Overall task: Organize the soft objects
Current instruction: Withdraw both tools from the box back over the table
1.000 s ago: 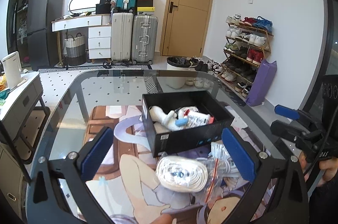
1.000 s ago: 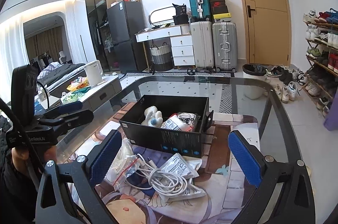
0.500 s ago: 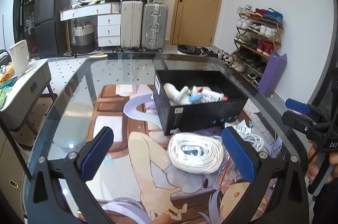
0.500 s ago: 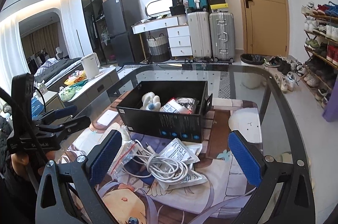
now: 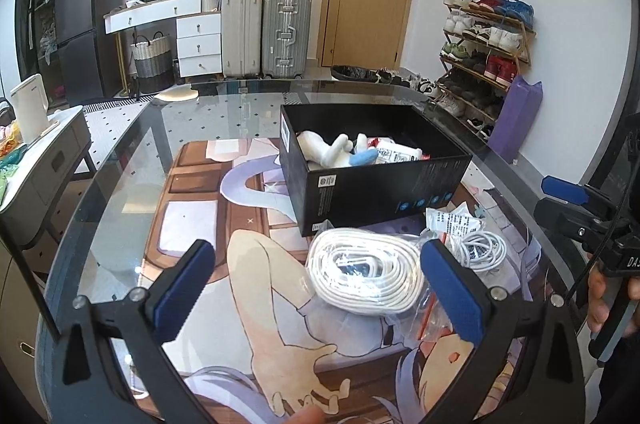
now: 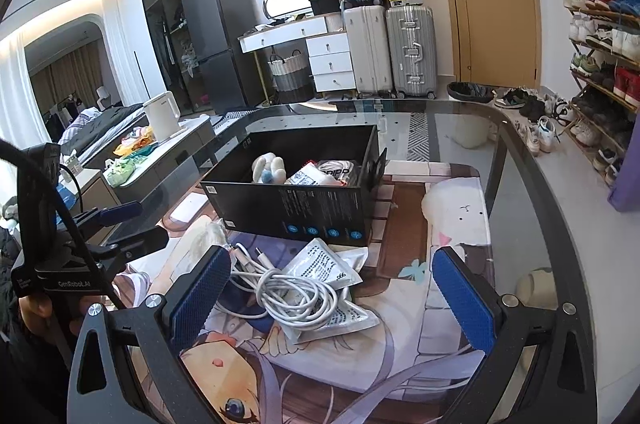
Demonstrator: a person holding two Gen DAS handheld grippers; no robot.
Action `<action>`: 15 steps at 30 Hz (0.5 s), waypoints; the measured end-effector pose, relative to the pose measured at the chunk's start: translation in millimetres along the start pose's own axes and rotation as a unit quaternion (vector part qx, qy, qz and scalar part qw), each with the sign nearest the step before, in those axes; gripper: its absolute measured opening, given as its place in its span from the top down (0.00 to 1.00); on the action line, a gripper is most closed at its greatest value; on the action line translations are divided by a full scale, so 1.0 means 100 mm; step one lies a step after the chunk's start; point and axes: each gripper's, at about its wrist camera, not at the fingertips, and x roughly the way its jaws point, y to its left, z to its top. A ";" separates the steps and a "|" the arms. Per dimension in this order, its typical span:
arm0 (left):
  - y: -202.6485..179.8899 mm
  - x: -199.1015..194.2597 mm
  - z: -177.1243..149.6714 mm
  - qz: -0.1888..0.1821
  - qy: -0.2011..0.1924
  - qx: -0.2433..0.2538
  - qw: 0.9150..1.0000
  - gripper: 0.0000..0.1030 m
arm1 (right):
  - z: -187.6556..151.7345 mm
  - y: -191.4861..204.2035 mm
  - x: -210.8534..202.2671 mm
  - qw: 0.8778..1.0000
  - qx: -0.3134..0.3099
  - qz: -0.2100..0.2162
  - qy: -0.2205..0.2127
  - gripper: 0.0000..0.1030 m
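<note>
A black box stands on the glass table and holds a white plush toy and white packets. In front of it lies a bagged coil of white cord, partly between my left fingers. Beside it lie a loose white cable and flat printed packets. My left gripper is open and empty just above the bagged coil. My right gripper is open and empty over the loose cable.
A printed anime mat covers the middle of the glass table. Suitcases, a white dresser, a shoe rack and a side cabinet with a kettle stand around the room.
Both grippers have moved closer and lower over the table. The bagged coil and the cable pile now sit nearer and larger between the fingers. Nothing was picked up.
</note>
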 end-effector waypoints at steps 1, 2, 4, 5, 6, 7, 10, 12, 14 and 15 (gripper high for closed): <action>0.00 0.01 -0.01 0.000 0.002 0.000 1.000 0.00 | -0.01 0.00 0.01 1.000 0.001 0.002 0.000 0.01; 0.00 0.02 -0.01 0.000 0.003 -0.001 1.000 0.00 | -0.01 0.00 0.02 1.000 0.001 0.004 0.001 0.01; 0.01 0.06 -0.02 -0.001 0.008 -0.001 1.000 0.00 | -0.02 0.01 0.06 1.000 -0.001 0.003 0.006 0.01; 0.01 0.07 -0.03 -0.001 0.010 -0.001 1.000 0.00 | -0.03 0.02 0.08 1.000 -0.003 0.000 0.009 0.01; 0.01 0.08 -0.04 0.000 0.011 0.000 1.000 0.00 | -0.03 0.03 0.11 1.000 -0.005 -0.003 0.014 0.01; 0.01 0.08 -0.04 0.000 0.012 0.000 1.000 0.00 | -0.05 0.04 0.13 1.000 -0.007 -0.005 0.017 0.01; 0.01 0.10 -0.05 -0.001 0.016 -0.001 1.000 0.00 | -0.08 0.07 0.21 0.999 -0.015 -0.012 0.032 0.01; 0.02 0.12 -0.06 -0.001 0.018 -0.002 1.000 0.00 | -0.10 0.08 0.27 0.999 -0.019 -0.017 0.045 0.01; 0.01 0.13 -0.07 -0.002 0.020 -0.001 1.000 0.00 | -0.11 0.09 0.33 0.998 -0.021 -0.019 0.055 0.01; 0.01 0.13 -0.07 -0.003 0.020 -0.001 1.000 0.00 | -0.12 0.10 0.35 0.998 -0.021 -0.019 0.059 0.01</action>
